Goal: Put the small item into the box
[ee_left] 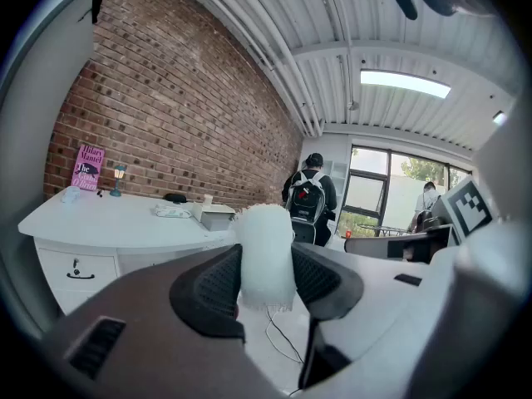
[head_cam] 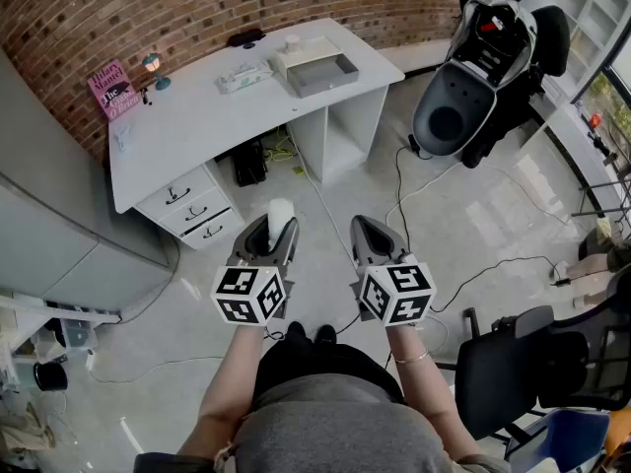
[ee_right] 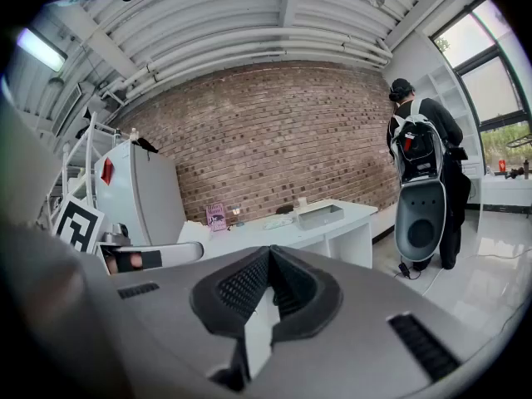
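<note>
My left gripper [head_cam: 276, 227] is shut on the small item [head_cam: 281, 212], a white foam-like roll that sticks up from between the black pads [ee_left: 212, 285]. In the left gripper view the small item [ee_left: 266, 252] stands upright, pinched on both sides. My right gripper [head_cam: 370, 231] is shut with nothing in it, and its pads [ee_right: 241, 289] meet at the tips. The box [head_cam: 321, 67], open-topped and grey-white, sits near the right end of the white desk [head_cam: 197, 121], well ahead of both grippers. The same box [ee_left: 218, 216] shows far off in the left gripper view and again, as the box [ee_right: 320, 215], in the right gripper view.
On the desk lie a pink book [head_cam: 111, 89], a small lamp figure [head_cam: 153, 67] and a white packet [head_cam: 244, 75]. Drawers [head_cam: 192, 210] hang under its left part. A person with a backpack [head_cam: 508, 18] stands behind a grey rounded shell [head_cam: 454, 106]. Cables [head_cam: 414, 190] cross the floor. A dark office chair [head_cam: 537, 363] is at my right.
</note>
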A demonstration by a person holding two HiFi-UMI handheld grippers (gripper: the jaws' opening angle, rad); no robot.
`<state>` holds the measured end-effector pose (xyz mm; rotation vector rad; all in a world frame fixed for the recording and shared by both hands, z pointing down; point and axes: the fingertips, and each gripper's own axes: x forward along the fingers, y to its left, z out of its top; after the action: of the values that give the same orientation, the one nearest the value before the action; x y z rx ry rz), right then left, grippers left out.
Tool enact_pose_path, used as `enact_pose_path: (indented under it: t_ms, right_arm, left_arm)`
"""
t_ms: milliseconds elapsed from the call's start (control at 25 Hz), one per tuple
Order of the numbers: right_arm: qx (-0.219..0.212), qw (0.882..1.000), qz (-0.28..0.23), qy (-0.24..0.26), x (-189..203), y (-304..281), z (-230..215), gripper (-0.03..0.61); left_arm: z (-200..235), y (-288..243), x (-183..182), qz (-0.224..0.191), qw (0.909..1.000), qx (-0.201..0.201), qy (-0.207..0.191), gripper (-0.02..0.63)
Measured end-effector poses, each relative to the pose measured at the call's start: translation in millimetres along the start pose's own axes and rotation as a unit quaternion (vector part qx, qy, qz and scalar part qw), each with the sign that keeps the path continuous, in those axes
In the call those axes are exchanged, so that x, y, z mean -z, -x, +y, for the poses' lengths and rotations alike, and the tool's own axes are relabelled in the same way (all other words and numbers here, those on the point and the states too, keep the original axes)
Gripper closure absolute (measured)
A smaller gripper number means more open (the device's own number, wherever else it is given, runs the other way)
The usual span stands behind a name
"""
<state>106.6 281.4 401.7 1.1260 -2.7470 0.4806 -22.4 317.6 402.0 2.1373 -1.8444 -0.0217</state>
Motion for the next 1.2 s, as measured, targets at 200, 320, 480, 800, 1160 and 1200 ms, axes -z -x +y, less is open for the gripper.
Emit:
enact_pose_path:
  t_ms: [200, 320, 480, 800, 1160, 1200]
  right_arm:
    - [0.002, 1.000, -0.002, 0.003, -0.4, 2.6, -3.8, 0.578]
    - [0.002, 1.000, -0.007, 0.000, -0.6, 4.2, -6.0, 0.577]
    - [-0.001, 1.000, -0.007, -0.004, 0.9, 5.9, -10.2, 0.575]
    - [-0.002, 1.000, -0.003, -0.013, 9.9, 12.8, -17.7, 0.574]
    - [0.002, 1.000, 0.002, -0.014, 14.1, 15.3, -26.9, 0.572]
    - [0.003, 1.000, 0.002, -0.013, 13.6, 14.3, -28.5, 0.572]
  left_arm:
    - [-3.5, -2.0, -0.5, -0.003, 1.0000, 0.001, -0.002, 0.431]
    - [-3.9, -3.3, -0.1, -0.003, 1.0000, -0.001, -0.004, 0.431]
    - [-5.4, -5.2, -0.4, -0.004, 1.0000, -0.003, -0.007, 0.431]
    - [-7.5, -3.3, 7.5, 0.001, 0.9998, -0.016, -0.010, 0.431]
    - [-8.0, -6.7, 11.7, 0.009, 0.9995, -0.029, -0.011, 0.431]
    - [-7.2, -8.7, 12.1, 0.010, 0.9994, -0.030, -0.010, 0.431]
